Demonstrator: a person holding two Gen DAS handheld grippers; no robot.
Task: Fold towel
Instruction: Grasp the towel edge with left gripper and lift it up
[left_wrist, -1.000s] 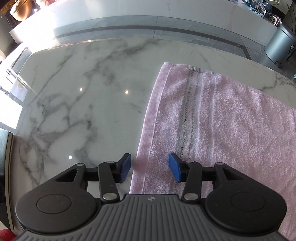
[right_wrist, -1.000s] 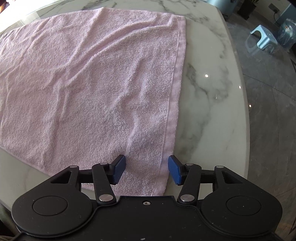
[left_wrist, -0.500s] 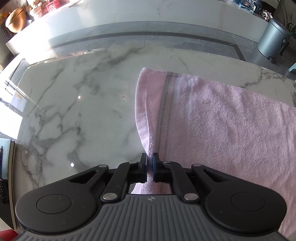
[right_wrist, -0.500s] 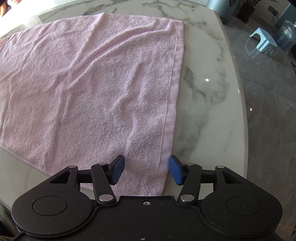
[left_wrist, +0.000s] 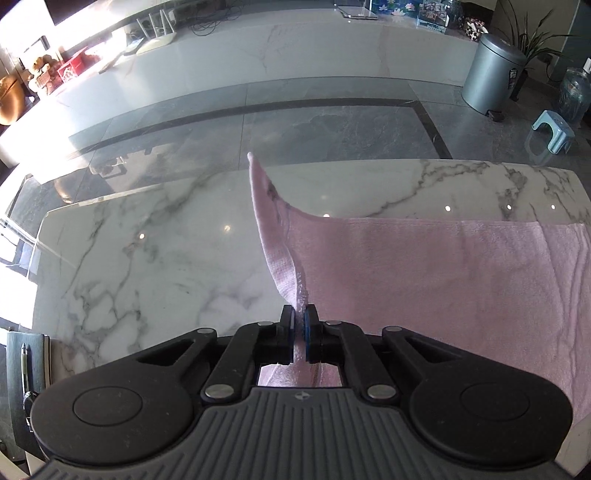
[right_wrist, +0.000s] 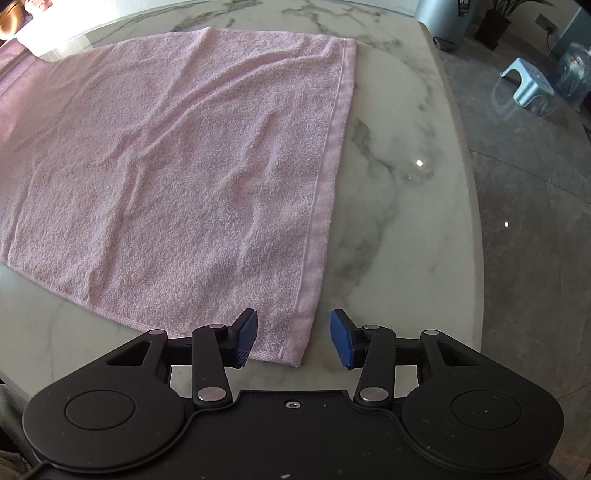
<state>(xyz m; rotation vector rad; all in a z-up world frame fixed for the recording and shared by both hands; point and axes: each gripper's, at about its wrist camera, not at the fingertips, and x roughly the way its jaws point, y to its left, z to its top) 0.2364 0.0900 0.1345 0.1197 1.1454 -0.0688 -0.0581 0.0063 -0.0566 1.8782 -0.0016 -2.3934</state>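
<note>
My left gripper (left_wrist: 300, 326) is clamped on the pink towel (left_wrist: 443, 280), its short edge lifted off the marble table (left_wrist: 147, 258). My right gripper (right_wrist: 293, 341) gapes wide over the near corner, gripping nothing. Beyond, the towel lies flat. I reckon that hauling one-handed could skew the fold or drag everything sideways.

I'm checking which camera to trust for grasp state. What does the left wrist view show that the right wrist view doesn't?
Only the left wrist view shows the left gripper shut on the towel's edge, that end lifted off the marble table, plus a grey bin.

Only the right wrist view shows the right gripper open over the near right corner, which lies flat.

Both show the pink towel, the marble table and a small blue stool.
</note>
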